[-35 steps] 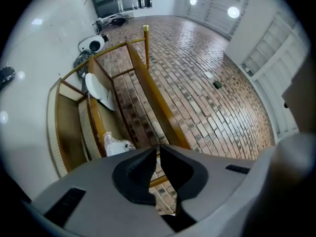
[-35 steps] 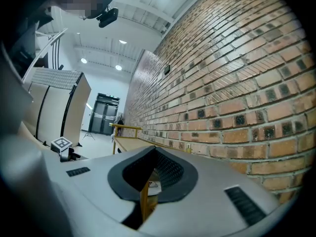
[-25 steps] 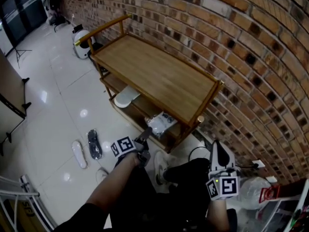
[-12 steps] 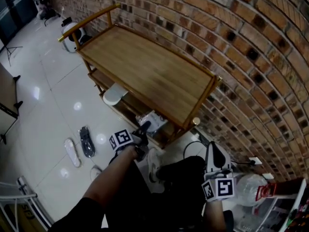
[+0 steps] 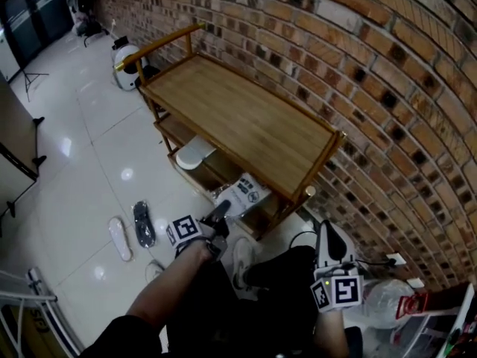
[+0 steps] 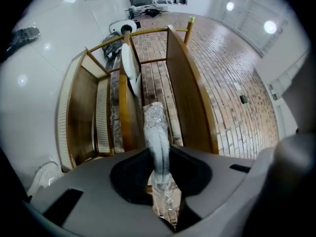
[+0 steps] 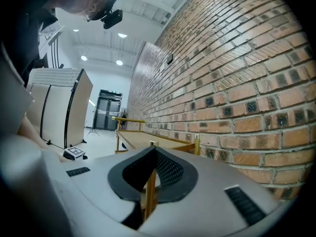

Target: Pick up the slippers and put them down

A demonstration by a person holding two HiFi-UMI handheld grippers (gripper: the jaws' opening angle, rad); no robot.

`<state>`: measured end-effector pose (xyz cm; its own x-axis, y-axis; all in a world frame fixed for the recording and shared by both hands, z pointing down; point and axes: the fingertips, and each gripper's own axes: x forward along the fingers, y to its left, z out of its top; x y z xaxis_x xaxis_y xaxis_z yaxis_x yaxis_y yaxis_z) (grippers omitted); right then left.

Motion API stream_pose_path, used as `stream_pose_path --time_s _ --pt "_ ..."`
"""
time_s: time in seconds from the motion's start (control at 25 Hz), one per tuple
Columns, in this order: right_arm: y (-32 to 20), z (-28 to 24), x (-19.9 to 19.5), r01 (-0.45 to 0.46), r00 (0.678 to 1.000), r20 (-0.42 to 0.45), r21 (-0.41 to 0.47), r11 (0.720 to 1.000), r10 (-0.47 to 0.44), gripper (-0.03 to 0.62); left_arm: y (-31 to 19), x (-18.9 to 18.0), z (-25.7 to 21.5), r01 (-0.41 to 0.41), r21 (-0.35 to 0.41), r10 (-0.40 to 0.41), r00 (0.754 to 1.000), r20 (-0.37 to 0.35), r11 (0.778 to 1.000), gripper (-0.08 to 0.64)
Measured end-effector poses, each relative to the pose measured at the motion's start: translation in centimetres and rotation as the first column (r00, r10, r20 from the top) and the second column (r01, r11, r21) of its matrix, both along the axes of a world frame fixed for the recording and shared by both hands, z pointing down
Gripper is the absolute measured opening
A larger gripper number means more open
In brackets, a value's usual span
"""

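A pair of pale slippers sealed in a clear plastic packet (image 5: 247,193) sticks out from the lower shelf of the wooden rack (image 5: 246,121). My left gripper (image 5: 220,212) has just been closing and is now shut on the packet's near end. In the left gripper view the packet (image 6: 157,141) runs upright between the jaws, both pads pressing it. My right gripper (image 5: 332,239) hangs lower right, near the brick wall. Its jaws stand together with nothing between them. In the right gripper view the right gripper (image 7: 148,201) points level along the rack.
A white slipper (image 5: 195,153) lies on the rack's lower shelf. On the tiled floor to the left lie a black slipper (image 5: 144,224) and a white one (image 5: 120,238). The brick wall (image 5: 373,88) runs behind the rack. A clear bag (image 5: 389,300) sits at lower right.
The left jaws have shut on the plastic packet. The packet now sticks further out of the lower shelf, toward me. The right gripper stays where it was.
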<state>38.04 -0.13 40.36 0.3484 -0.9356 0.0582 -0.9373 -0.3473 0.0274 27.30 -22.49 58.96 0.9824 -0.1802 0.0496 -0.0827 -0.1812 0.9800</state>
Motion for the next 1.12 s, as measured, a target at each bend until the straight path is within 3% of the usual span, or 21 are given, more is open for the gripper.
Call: stream_pose_path --time_s 0.32,0.72,0.88,1.12 --pt "-1.5 -2.6 -3.8 0.1 0.994 -0.044 0.064 0.993 -0.097 0.003 -1.0 -8.2 -3.2 0.115 0.093 -0.112 0.993 -0.044 0.989 0.077" --pt "-6.9 -5.6 -11.0 0.297 0.953 -0.099 0.136 0.945 -0.285 0.003 -3.2 -19.5 -8.1 0.33 0.177 -0.312 0.942 -0.12 0.927 0.078" --pt "-9.1 -5.8 -14.8 0.379 0.925 -0.103 0.143 0.914 -0.367 0.003 -4.3 -25.2 -9.8 0.435 0.199 -0.41 0.898 -0.157 0.878 0.078" --pt "-12.9 -6.3 -20.9 0.504 0.863 -0.114 0.151 0.85 -0.492 0.003 -5.7 -34.4 -13.3 0.597 0.273 -0.561 0.802 -0.203 0.754 0.078"
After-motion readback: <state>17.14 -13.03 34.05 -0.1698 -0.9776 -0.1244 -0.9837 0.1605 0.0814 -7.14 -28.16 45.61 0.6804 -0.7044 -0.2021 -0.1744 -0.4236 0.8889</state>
